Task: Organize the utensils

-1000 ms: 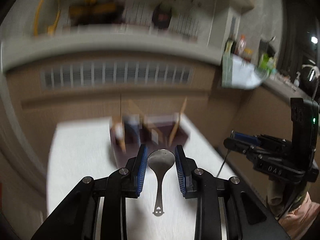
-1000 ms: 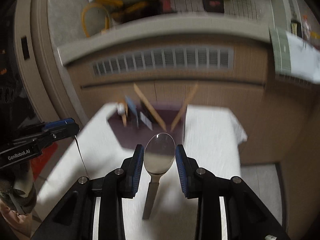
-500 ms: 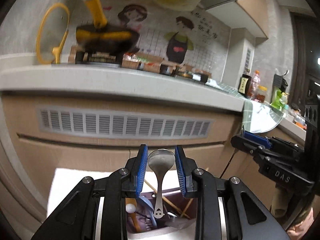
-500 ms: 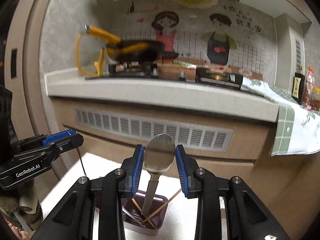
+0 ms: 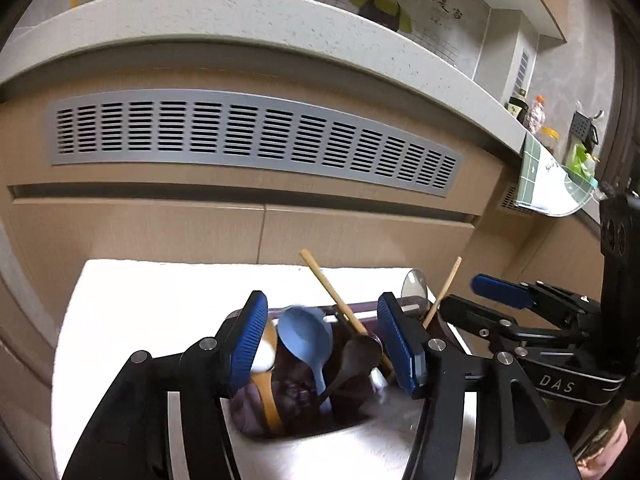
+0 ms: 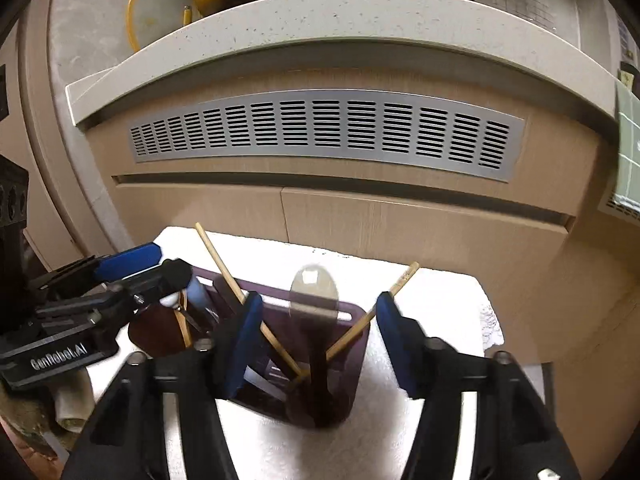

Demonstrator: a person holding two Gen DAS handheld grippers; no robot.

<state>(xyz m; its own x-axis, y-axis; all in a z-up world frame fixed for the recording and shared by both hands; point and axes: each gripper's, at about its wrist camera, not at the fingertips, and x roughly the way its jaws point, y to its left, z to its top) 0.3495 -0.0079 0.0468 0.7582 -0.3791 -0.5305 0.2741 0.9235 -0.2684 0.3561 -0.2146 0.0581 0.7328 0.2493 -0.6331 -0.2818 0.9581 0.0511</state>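
Both spoons have dropped into the purple holder [image 6: 352, 356] since our jaws opened. Our left gripper [image 5: 324, 344] and right gripper [image 6: 316, 340] gape empty above it. Next, we fetch more utensils.

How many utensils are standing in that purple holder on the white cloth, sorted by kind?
Wooden chopsticks: 2
Metal spoons: 2
Blue spoon: 1
Brown-handled utensil with a white end: 1
Total: 6 that can be made out in the purple holder; its depths are dark.
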